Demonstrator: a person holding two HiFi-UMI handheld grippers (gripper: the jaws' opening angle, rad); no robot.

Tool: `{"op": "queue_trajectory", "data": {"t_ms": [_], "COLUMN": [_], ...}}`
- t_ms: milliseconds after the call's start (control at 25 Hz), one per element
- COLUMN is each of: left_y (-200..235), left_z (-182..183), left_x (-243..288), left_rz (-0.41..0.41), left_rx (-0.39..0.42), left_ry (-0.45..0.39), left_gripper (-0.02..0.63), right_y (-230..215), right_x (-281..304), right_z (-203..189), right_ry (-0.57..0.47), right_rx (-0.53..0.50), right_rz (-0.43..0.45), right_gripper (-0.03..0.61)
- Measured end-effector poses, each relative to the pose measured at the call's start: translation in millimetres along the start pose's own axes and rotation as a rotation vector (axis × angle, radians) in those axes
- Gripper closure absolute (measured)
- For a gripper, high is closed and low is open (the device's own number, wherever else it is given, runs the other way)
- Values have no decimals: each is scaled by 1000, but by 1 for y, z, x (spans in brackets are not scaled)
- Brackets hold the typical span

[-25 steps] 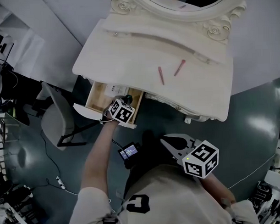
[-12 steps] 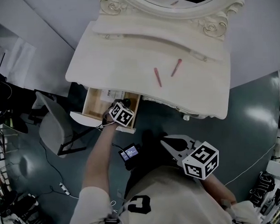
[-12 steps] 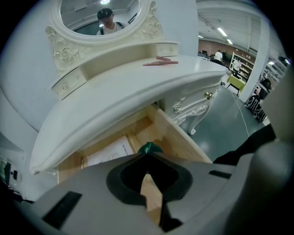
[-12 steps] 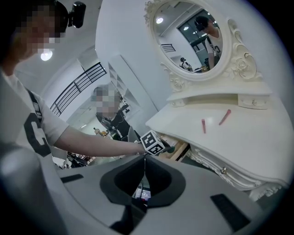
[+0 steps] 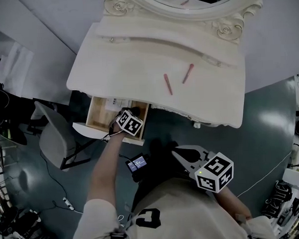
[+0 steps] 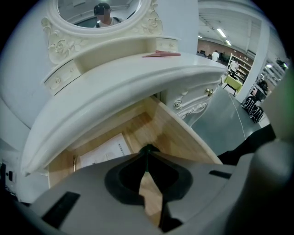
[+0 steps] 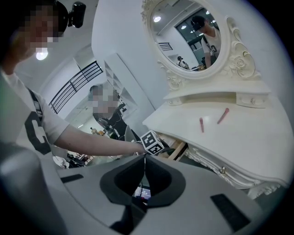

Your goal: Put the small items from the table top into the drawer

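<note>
Now the left gripper (image 6: pixel 147 148), jaws closed on nothing, has sunk toward the open drawer (image 5: pixel 96 113); two pink sticks (image 5: pixel 167 84) await on the table (image 5: pixel 128 63), the right gripper (image 7: pixel 144 157) closed too.

The right gripper (image 7: pixel 145 157) is seen with jaws closed together, nothing between them, and two pink sticks (image 7: pixel 201 124) are seen lying near each other on the white dressing table (image 7: pixel 257 137), farther right.
</note>
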State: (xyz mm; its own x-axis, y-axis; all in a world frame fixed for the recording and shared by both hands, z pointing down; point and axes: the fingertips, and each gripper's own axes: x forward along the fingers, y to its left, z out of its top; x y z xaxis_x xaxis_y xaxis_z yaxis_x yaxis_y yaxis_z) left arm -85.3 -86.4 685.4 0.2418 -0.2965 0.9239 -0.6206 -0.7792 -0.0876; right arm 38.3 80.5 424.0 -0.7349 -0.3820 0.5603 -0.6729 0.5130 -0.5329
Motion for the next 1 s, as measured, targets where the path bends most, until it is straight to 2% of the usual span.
{"op": "queue_trajectory", "data": {"t_ms": [320, 520, 760, 1000], "left_y": [7, 12, 6, 1], "left_z": [-1, 6, 30, 44], "left_x": [4, -2, -38, -85], "left_rz": [-7, 1, 20, 33], "left_rx": [-14, -18, 9, -84], "left_ry": [-7, -40, -171, -306], "left_gripper": [555, 555, 555, 555], "right_y": [-1, -2, -1, 5], "right_x": [8, 13, 14, 16], "right_z": [4, 4, 7, 11], "right_ry": [12, 15, 7, 2], "right_rx": [0, 1, 0, -16], "right_rz": [-13, -13, -14, -12], "right_gripper": [550, 549, 549, 550]}}
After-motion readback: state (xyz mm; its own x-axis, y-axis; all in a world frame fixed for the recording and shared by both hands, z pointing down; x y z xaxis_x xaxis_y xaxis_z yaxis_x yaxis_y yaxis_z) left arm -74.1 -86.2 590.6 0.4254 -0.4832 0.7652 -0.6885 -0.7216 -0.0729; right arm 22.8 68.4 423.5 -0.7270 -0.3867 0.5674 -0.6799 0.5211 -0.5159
